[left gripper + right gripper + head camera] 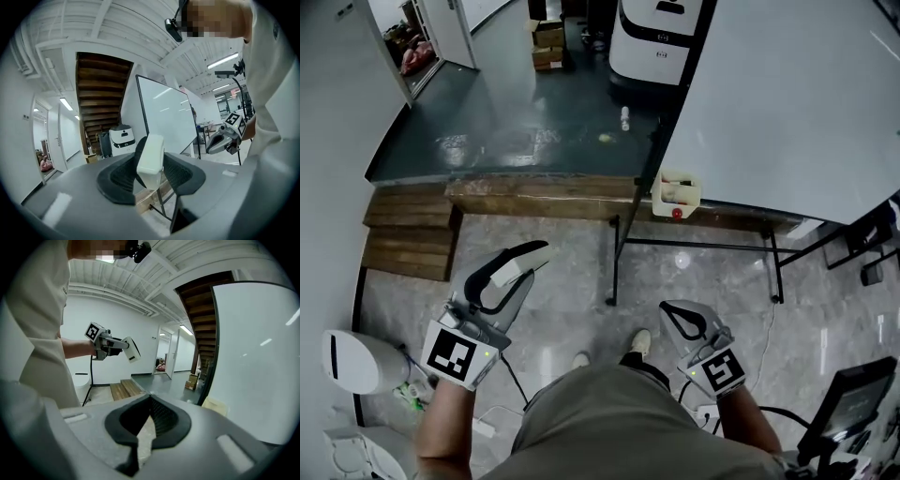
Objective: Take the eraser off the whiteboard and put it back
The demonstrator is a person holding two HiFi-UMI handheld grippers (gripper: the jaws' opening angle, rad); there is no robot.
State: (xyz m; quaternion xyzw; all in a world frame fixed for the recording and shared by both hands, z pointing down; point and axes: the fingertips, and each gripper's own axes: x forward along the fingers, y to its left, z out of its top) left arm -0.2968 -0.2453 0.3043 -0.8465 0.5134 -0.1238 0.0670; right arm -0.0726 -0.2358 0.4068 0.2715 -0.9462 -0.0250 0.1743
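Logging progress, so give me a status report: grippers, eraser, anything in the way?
Left gripper shut on eraser, held off the whiteboard. Right gripper shut, empty. Path to whiteboard looks clear.

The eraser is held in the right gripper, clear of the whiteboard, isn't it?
Wrong gripper: the eraser sits between the jaws of the left gripper, as the left gripper view shows; the right gripper is shut on nothing. It is indeed clear of the whiteboard.
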